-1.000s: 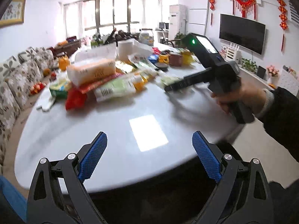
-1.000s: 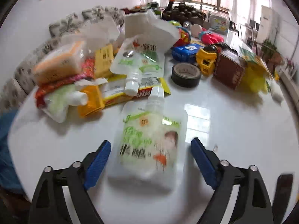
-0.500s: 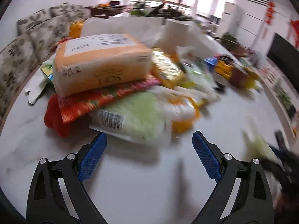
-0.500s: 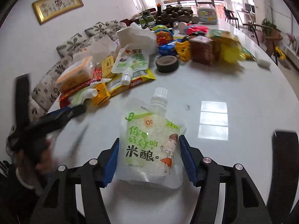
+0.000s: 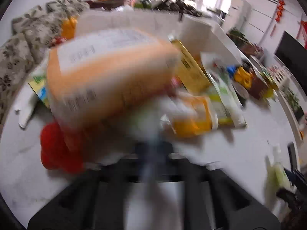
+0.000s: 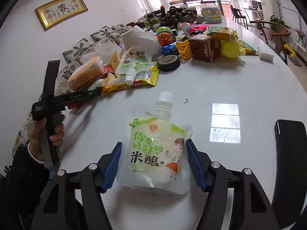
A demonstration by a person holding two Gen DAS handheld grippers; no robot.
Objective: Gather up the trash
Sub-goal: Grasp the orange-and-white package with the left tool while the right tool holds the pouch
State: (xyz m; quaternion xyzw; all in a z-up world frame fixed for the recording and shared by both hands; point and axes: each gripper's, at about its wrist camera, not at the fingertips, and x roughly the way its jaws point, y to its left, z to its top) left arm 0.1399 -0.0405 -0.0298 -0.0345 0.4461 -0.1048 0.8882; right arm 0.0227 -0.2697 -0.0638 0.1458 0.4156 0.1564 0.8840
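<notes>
Left claw point(image 6: 96, 93) newly together at litter pile; right claw point(image 6: 153, 163) clamped on pouch point(image 6: 155, 153); white table point(image 6: 220, 88).

You can see a framed picture point(image 6: 61, 10) on the wall above the floral cushions point(image 6: 107, 33). A roll of black tape point(image 6: 169, 62) sits on the white counter point(image 6: 239, 80), near a brown box point(image 6: 204, 48) and a yellow toy point(image 6: 231, 49).

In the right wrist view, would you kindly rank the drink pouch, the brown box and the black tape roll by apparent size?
1. drink pouch, though being nearest the camera enlarges it
2. brown box
3. black tape roll
</notes>
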